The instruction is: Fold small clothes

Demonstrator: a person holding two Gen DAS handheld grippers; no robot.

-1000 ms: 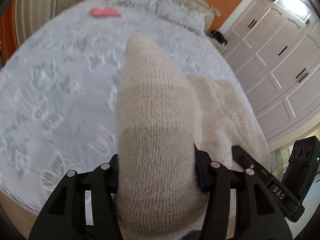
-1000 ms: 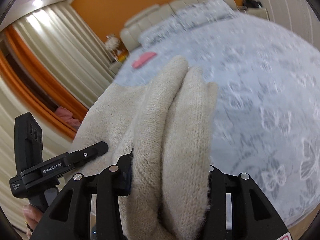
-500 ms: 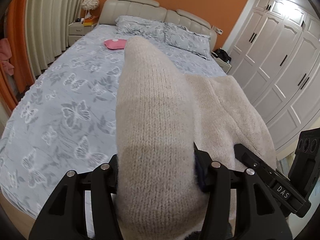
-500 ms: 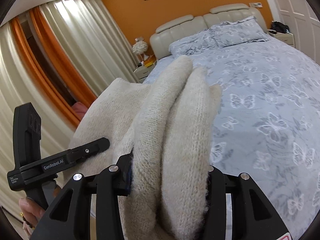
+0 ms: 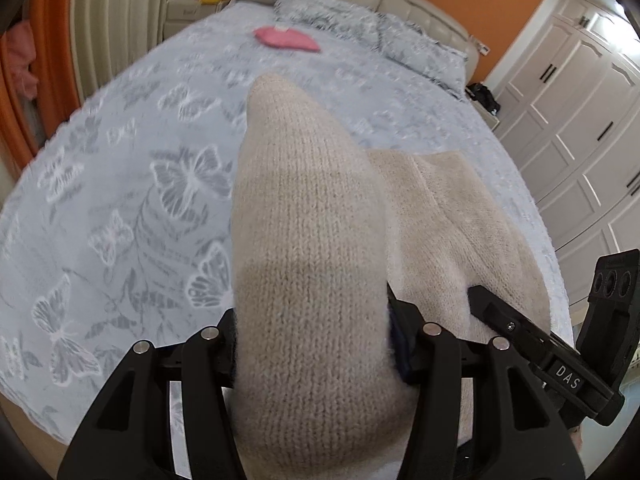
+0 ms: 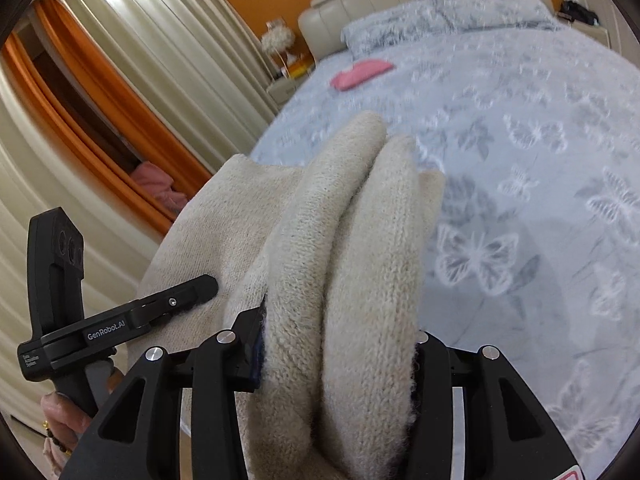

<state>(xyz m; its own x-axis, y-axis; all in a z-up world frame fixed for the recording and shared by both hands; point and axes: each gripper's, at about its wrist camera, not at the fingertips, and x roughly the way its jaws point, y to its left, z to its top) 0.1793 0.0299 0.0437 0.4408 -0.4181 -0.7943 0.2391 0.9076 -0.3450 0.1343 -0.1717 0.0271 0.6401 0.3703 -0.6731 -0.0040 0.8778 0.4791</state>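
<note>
A cream knitted garment [image 5: 308, 264] is held up between both grippers above the bed. My left gripper [image 5: 316, 344] is shut on a bunched edge of it; the rest spreads to the right toward the other gripper [image 5: 560, 364]. In the right wrist view my right gripper [image 6: 336, 356] is shut on two thick folds of the same garment [image 6: 360, 264], and the left gripper [image 6: 120, 328] shows at the lower left with a hand on its handle. The fabric hides all fingertips.
The bed [image 5: 120, 184] has a grey butterfly-print cover and pillows [image 5: 360, 28] at the headboard. A pink item [image 5: 286, 38] lies near the pillows, also in the right wrist view [image 6: 360, 74]. White wardrobes [image 5: 580, 128] stand right, curtains [image 6: 120, 92] left.
Both views have tilted back down toward the bed after pointing higher half a second ago. Both grippers keep the same hold on the garment.
</note>
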